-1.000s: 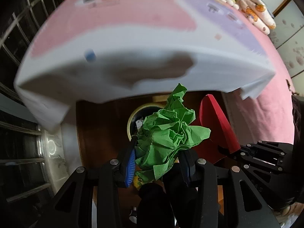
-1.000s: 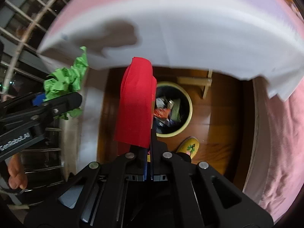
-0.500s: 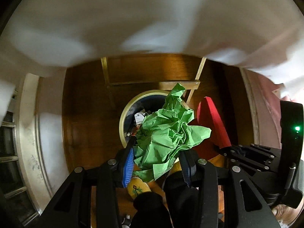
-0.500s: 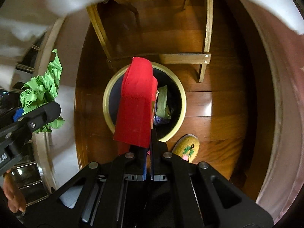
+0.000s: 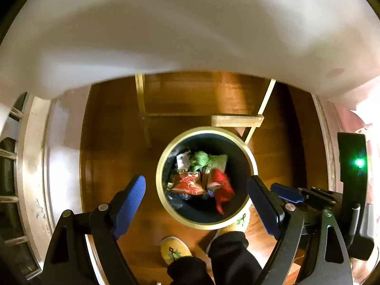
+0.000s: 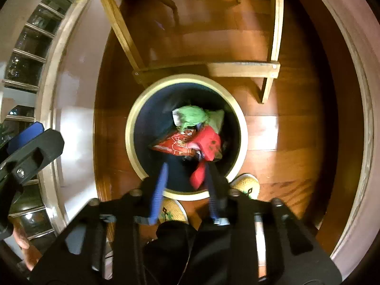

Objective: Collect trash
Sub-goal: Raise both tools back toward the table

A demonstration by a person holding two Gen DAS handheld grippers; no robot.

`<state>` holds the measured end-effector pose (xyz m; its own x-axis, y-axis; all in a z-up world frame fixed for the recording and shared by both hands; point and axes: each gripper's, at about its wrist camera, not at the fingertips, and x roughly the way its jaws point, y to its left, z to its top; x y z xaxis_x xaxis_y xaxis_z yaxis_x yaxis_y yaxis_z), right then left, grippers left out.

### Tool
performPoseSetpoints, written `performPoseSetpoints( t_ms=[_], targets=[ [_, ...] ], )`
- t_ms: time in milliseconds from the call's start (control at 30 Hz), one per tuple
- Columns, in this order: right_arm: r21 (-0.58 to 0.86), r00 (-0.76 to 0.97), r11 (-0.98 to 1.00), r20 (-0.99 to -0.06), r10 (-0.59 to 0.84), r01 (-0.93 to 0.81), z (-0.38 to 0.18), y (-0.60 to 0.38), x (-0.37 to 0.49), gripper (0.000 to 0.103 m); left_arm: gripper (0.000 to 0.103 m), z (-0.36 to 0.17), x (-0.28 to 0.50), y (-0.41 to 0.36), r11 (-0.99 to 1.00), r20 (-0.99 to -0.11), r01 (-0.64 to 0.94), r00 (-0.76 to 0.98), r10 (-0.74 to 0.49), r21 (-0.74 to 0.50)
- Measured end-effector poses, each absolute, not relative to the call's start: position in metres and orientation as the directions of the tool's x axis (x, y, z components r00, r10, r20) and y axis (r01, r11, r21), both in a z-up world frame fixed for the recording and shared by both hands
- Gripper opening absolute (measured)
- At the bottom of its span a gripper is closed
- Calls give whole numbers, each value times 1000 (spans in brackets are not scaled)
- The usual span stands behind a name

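Trash bin: round, cream rim, dark inside; stands on the wooden floor, straight below both grippers.
Green crumpled paper: lies inside the bin, toward its far wall, on top of the other rubbish.
Red paper: in the bin, at the near right of the pile; a narrow tail of it points toward the near rim. Blurred; whether it has settled cannot be told.
Red printed wrapper: in the bin, just left of the red paper, touching it.
Pale wrappers: at the far left of the pile, beside the green paper.
Left gripper: jaws opening, spread wide, one blue pad to each side of the bin's rim in the left wrist view; nothing between them.
Right gripper: jaws opening, partway apart; no pad presses on anything, the red paper's tail showing in the gap below them.
Wooden frame: pale crossbar and legs on the floor just past the bin's far rim.
White cloth: hangs over the far side of the left wrist view.
Person: dark trouser legs and yellow patterned slippers at the bin's near rim.
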<state>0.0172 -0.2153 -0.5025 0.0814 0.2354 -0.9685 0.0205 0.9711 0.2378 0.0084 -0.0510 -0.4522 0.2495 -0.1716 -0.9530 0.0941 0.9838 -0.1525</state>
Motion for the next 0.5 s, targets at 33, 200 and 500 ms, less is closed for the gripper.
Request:
performPoseSetpoints(
  t_ms=[33,200,500],
  targets=[
    [238,86,971,-968,235,19,-498,-214,17,33,89,-449,8,-50,984,-952,96,254,-173,-153],
    [234,108,972,-967,231,21,-478,-212,17,33,89,-428,6,-45,984,-949,82,262,-174,-158],
    [240,155,971,-960,234,17,-404,-209,2,33,89,-360,-8,-36,983,-944,102,281,-173,-149]
  ],
)
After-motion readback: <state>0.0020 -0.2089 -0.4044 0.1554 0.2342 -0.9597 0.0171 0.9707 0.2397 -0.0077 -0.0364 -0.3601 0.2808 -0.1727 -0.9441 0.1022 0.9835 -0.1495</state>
